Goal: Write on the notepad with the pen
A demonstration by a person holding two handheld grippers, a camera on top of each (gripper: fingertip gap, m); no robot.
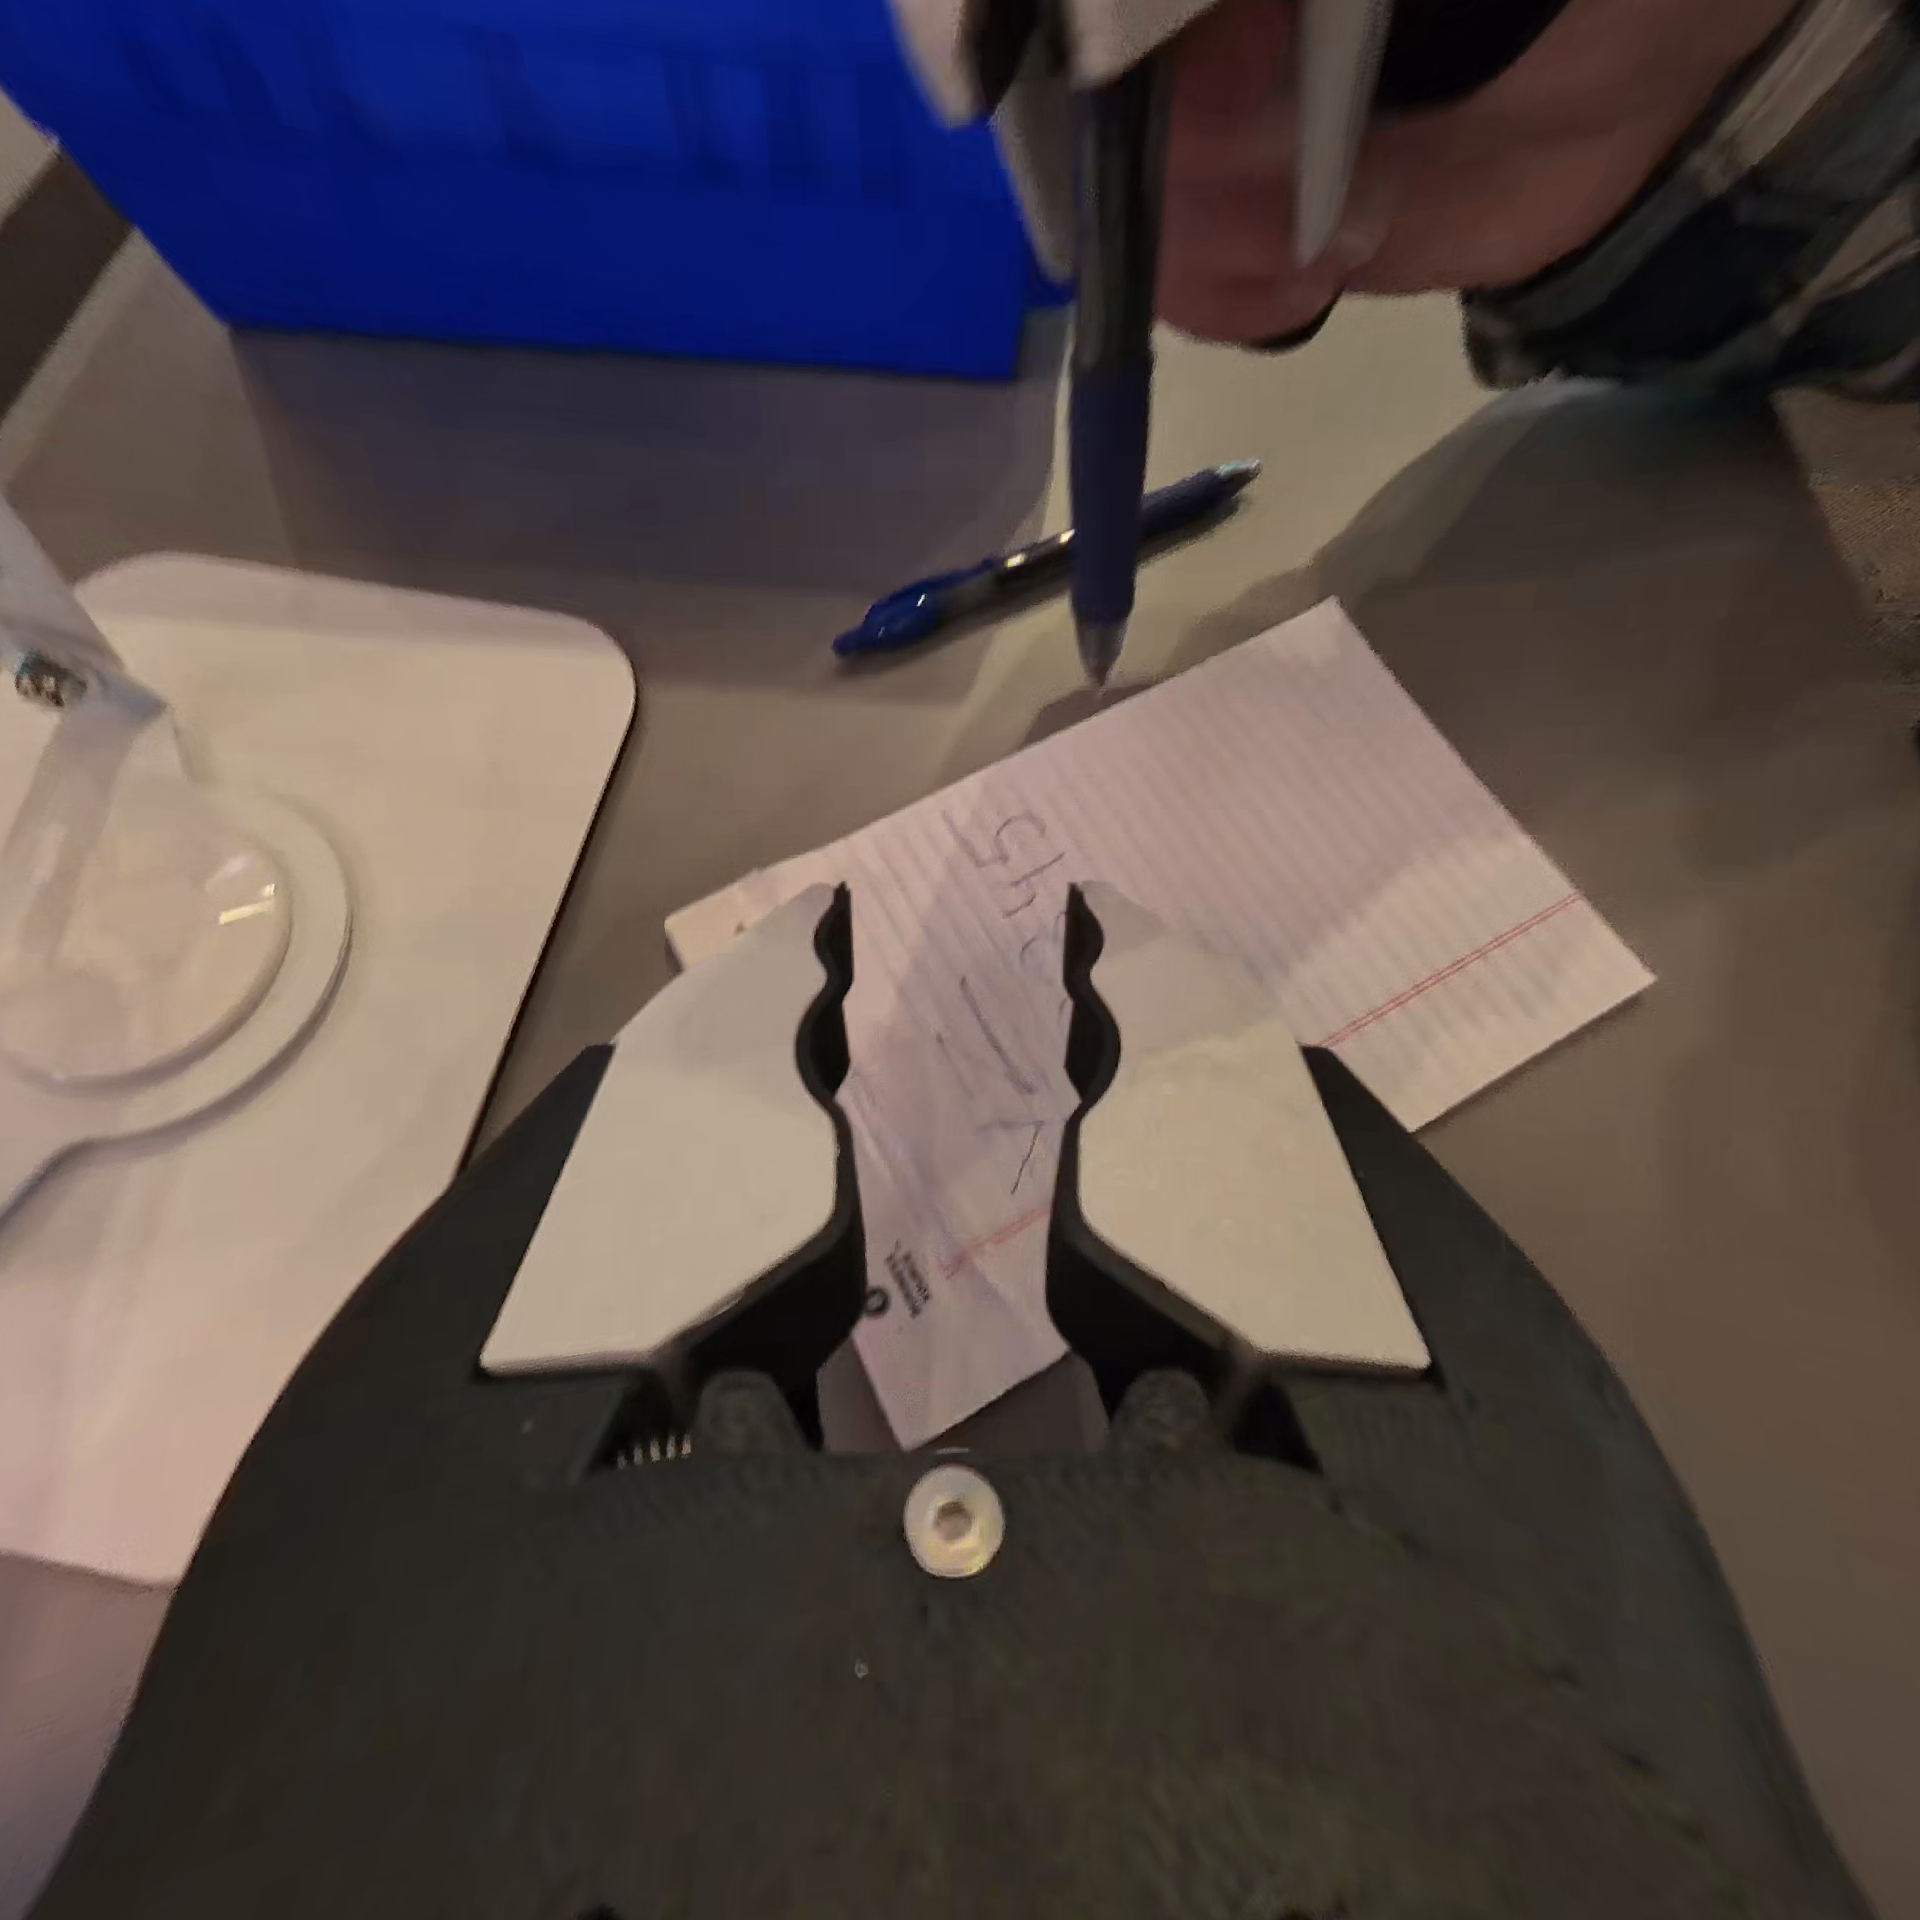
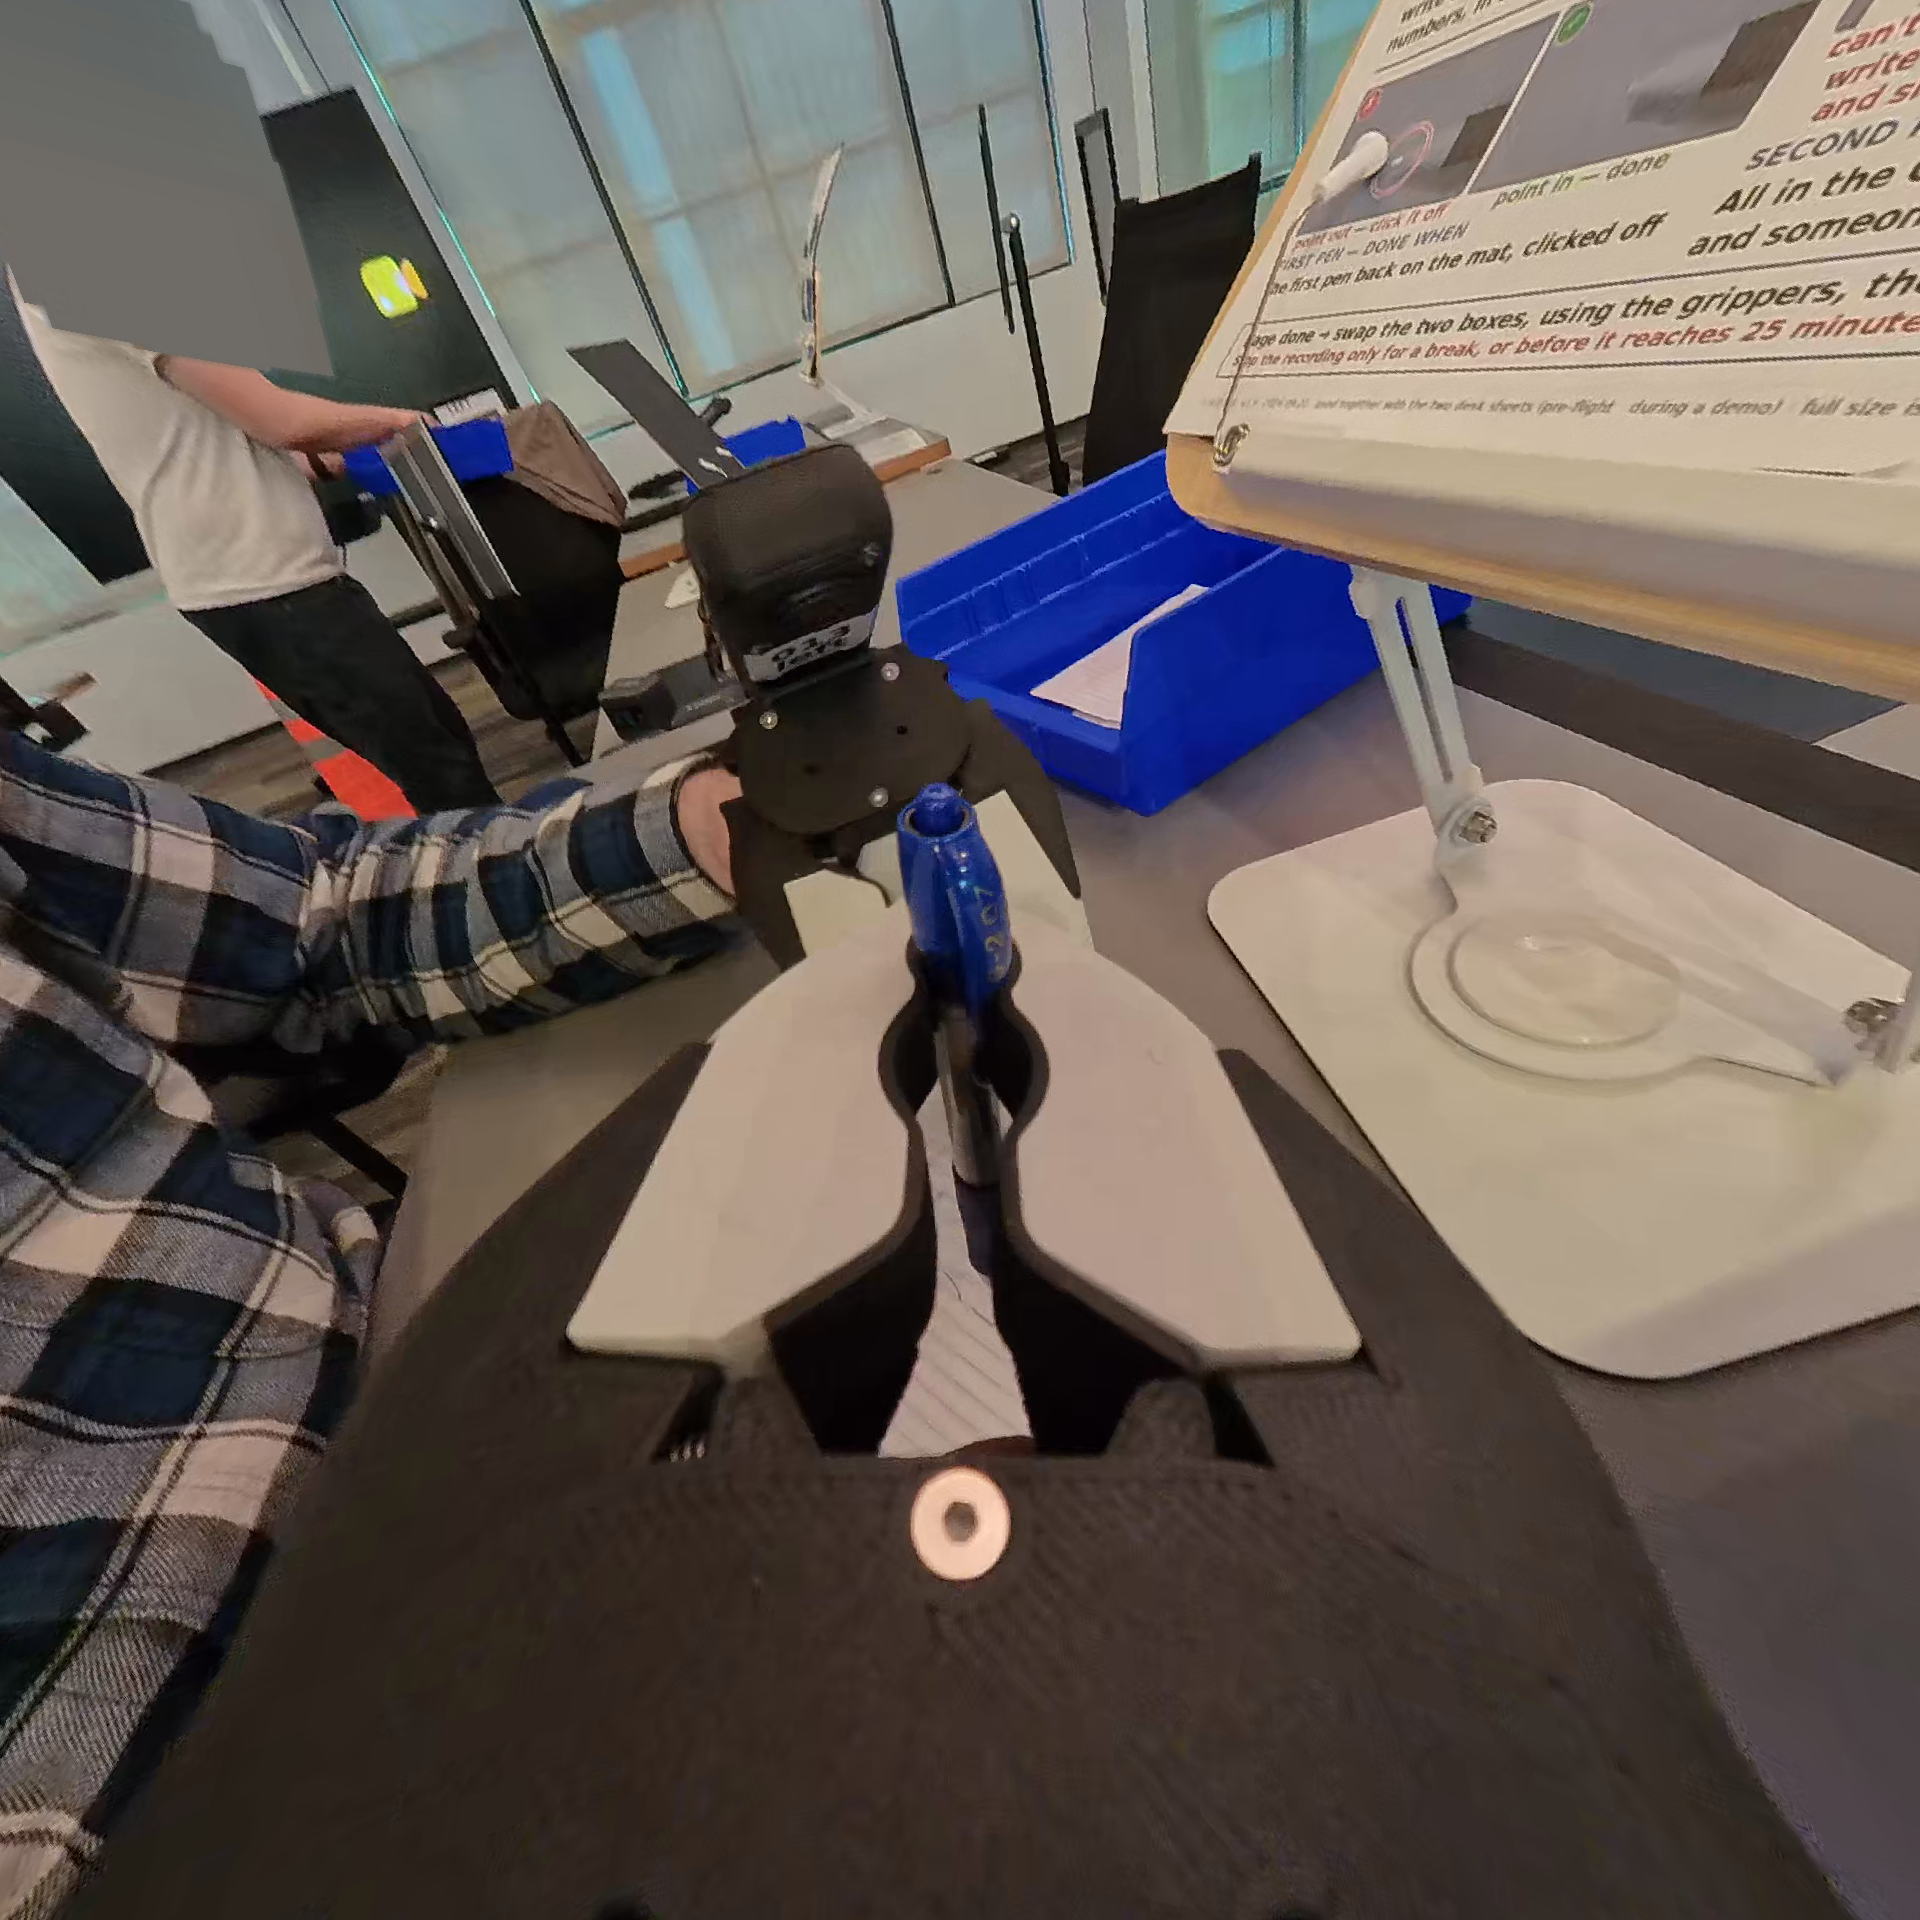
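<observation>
A white lined notepad [image 1: 1299, 852] with some blue handwriting lies on the grey table. My left gripper [image 1: 961, 904] is open, its fingers low over the pad's near-left part with nothing between the pads. It also shows in the right wrist view [image 2: 873, 883], held by a hand in a plaid sleeve. My right gripper [image 2: 964, 966] is shut on a blue pen [image 2: 961, 894], which stands nearly upright. In the left wrist view this pen [image 1: 1112, 447] comes down from above, its tip at the pad's far corner. Whether the tip touches the paper I cannot tell.
A second blue pen [image 1: 1039, 561] lies on the table beyond the pad. A blue bin [image 2: 1143, 644] stands behind. A white stand base [image 2: 1558, 1143] carrying a tilted instruction board [image 2: 1610, 312] is beside the pad. A person [image 2: 239, 520] stands far back. About 10 cm separates my left fingertips from my right.
</observation>
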